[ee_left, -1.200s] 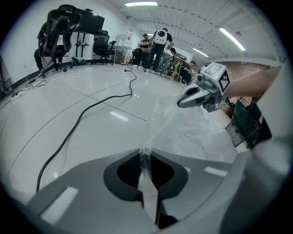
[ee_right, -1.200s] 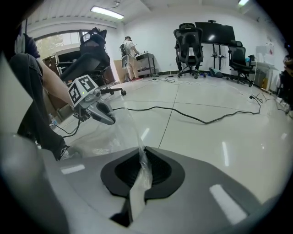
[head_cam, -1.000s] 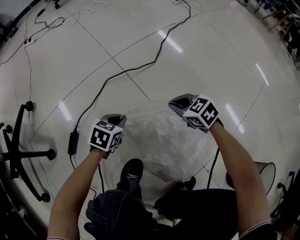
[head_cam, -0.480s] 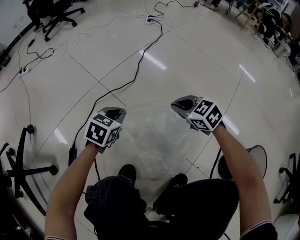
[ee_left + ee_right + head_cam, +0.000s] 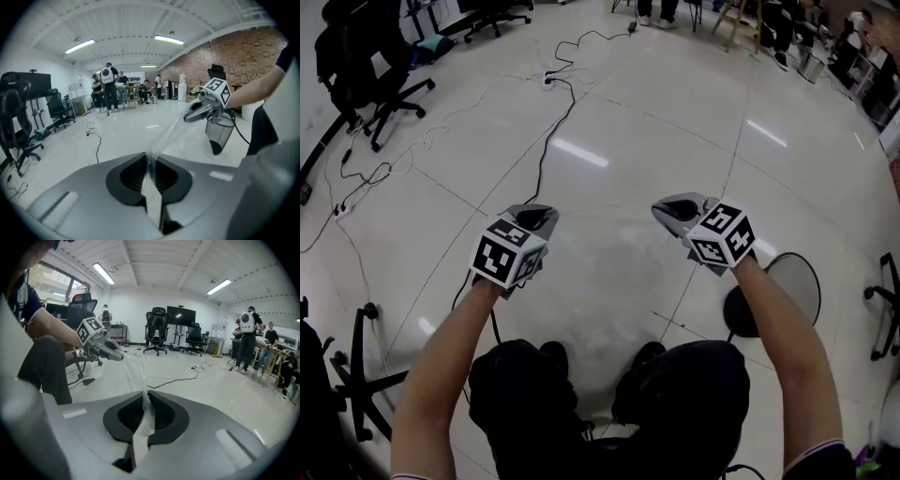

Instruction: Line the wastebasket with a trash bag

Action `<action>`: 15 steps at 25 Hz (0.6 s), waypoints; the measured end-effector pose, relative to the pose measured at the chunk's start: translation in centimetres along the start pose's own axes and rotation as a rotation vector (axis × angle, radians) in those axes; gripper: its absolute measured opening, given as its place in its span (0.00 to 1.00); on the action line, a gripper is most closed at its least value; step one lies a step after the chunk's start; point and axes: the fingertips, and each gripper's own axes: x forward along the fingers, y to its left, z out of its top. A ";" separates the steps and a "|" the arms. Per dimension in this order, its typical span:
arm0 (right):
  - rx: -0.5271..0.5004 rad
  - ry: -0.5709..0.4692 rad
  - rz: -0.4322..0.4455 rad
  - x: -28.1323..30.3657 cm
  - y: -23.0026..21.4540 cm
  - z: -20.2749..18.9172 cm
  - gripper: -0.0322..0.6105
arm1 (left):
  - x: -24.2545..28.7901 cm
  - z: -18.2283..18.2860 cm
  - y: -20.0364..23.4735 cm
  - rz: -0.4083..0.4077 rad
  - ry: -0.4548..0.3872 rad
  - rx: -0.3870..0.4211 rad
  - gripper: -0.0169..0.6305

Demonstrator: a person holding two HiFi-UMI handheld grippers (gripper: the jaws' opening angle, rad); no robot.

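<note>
Room: glossy pale tile floor (image 5: 656, 103) is throwing back the ceiling lights, and a brick wall (image 5: 239, 54) is running along one side.
Trash bag: a thin, clear trash bag (image 5: 614, 277) is hanging stretched between the two grippers. It is held above the floor in front of the person's knees, its film spreading down toward the shoes (image 5: 553, 354).
Left gripper: the left gripper (image 5: 536, 217) is pinching one edge of the bag. Its jaws are closed tight on the film, which is streaming out from between them toward the other gripper.
Right gripper: the right gripper (image 5: 678, 208) is doing the same on the opposite edge, jaws pressed together with a strip of clear film trapped between them.
Wastebasket: a black mesh wastebasket (image 5: 795, 286) is standing on the floor just outside the person's right forearm, apart from the bag.
Cable: a black cable (image 5: 551, 131) is snaking across the tiles from a power strip (image 5: 548, 77) toward the person's left side.
Chairs: black office chairs (image 5: 361, 75) are sitting near the far left edge of the floor.
Screen: a dark monitor (image 5: 180, 315) is standing on a stand among more chairs.
People: several people (image 5: 108, 84) are standing around tables at the far end of the room.
</note>
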 end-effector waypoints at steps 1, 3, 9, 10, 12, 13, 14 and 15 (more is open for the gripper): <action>0.016 -0.016 -0.025 -1.3 -0.4 -0.2 0.05 | 0.2 1.2 -0.7 -0.014 -0.008 0.029 0.05; 0.045 -0.045 -0.073 -3.9 -1.0 -0.8 0.05 | 0.7 3.3 -2.0 -0.039 -0.022 0.078 0.05; 0.098 -0.098 -0.193 -12.5 -2.1 -2.1 0.05 | 1.7 8.0 -7.6 -0.108 -0.046 0.186 0.07; 0.106 -0.106 -0.211 -13.9 -2.2 -2.4 0.05 | 1.9 8.7 -8.5 -0.120 -0.052 0.204 0.07; 0.115 -0.112 -0.245 -16.3 -2.3 -2.8 0.05 | 2.4 9.8 -10.2 -0.143 -0.062 0.229 0.08; 0.118 -0.109 -0.262 -17.2 -2.3 -3.0 0.05 | 2.6 10.1 -10.9 -0.157 -0.064 0.238 0.08; 0.121 -0.103 -0.277 -18.0 -2.1 -3.4 0.05 | 2.9 10.2 -11.6 -0.174 -0.063 0.247 0.08; 0.127 -0.096 -0.291 -18.7 -1.9 -3.7 0.05 | 3.2 10.2 -12.3 -0.192 -0.062 0.256 0.08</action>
